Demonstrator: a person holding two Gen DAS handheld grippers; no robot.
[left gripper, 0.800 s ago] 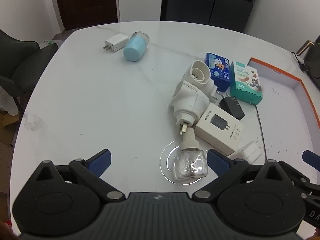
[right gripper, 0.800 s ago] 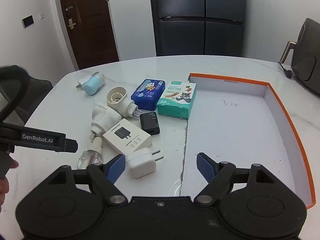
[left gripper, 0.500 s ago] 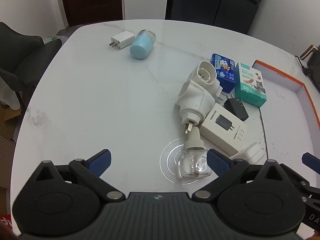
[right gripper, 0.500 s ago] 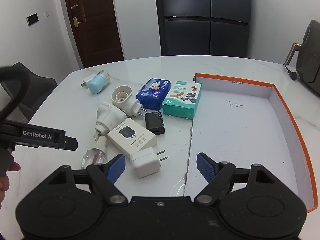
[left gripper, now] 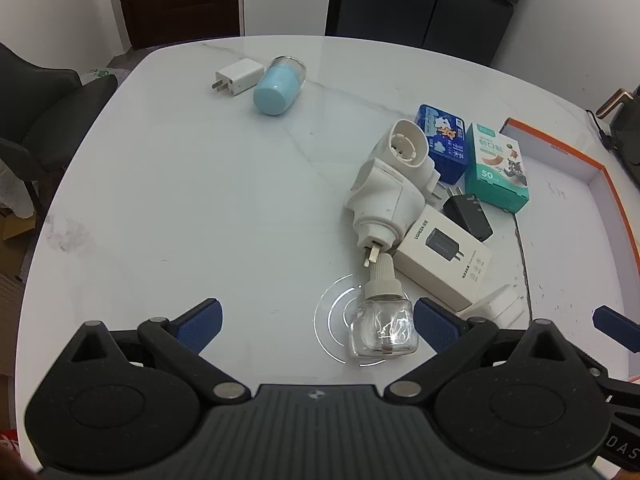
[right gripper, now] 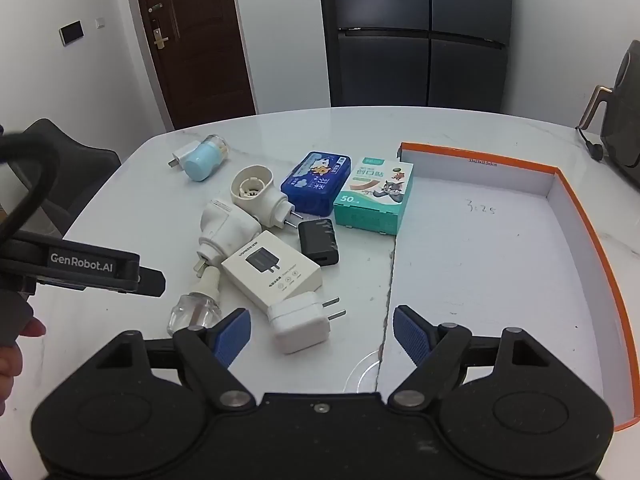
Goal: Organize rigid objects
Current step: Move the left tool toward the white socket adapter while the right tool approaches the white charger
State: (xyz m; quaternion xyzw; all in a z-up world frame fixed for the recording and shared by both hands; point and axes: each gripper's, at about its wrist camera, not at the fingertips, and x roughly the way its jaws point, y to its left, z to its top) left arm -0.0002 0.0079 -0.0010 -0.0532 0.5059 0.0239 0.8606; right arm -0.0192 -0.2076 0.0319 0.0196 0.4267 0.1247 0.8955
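My left tongs [left gripper: 316, 318] hung wide over the white tabletop [left gripper: 180, 200] with nothing gripped; the clear glass bottle [left gripper: 383, 326] lay on its side between the blue pads, close to the right-hand one, and whether it touched that pad I could not tell. My right tongs [right gripper: 322, 330] were also spread wide and empty, the white plug [right gripper: 300, 322] lying on the tabletop between the pads, apart from both. Taking the white charger box [right gripper: 272, 268] as the landmark: the plug lay just in front of it, the bottle to its front left, two white adapters [right gripper: 240, 212] touching each other behind it to the left, and a black charger [right gripper: 318, 242] just behind it to the right. Farther behind stood a blue box [right gripper: 316, 188] and a green box [right gripper: 374, 198] side by side. The orange-rimmed tray [right gripper: 588, 248] sat to the right. Far behind to the left lay a light-blue cup [right gripper: 202, 160] against a small white charger [right gripper: 182, 156].
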